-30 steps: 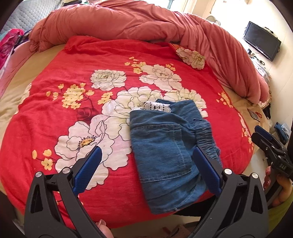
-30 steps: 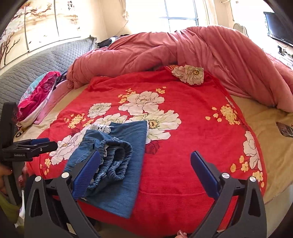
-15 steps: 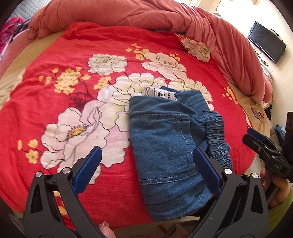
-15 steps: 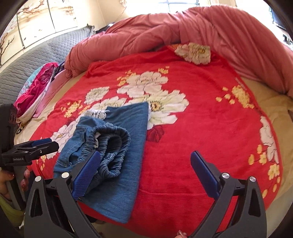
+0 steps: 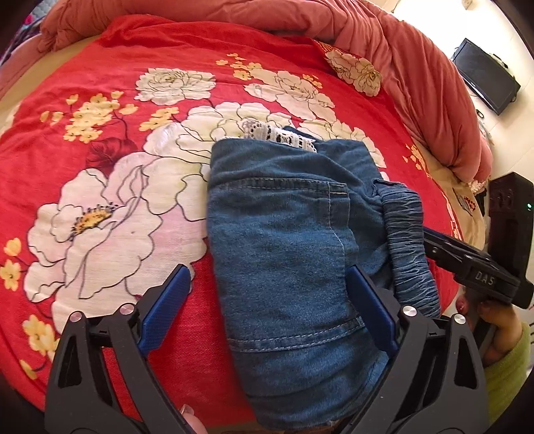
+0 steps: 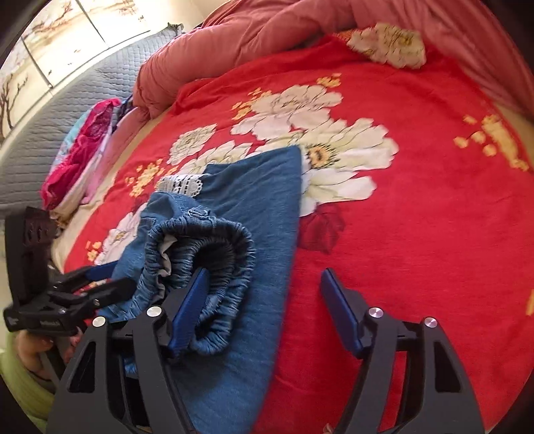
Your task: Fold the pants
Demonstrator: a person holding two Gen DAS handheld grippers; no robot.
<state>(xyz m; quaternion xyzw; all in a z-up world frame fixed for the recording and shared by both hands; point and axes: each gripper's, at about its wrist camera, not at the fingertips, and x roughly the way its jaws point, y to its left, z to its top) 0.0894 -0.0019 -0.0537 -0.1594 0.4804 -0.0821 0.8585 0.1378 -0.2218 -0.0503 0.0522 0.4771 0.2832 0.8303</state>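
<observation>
Pants: the folded blue pants [image 5: 283,260] lie on the red flowered blanket [image 5: 100,187], near its front edge, elastic waistband [image 6: 213,253] bunched on top.
Left gripper: the left gripper [image 5: 267,300] is low over the pants, fingers spread wide; one finger is over the blanket, the other over the denim.
Right gripper: the right gripper [image 6: 263,300] has its fingers apart; its left finger [image 6: 188,307] touches the waistband, the other is over the blanket.
Behind: a pink quilt [image 5: 333,23] is heaped.
</observation>
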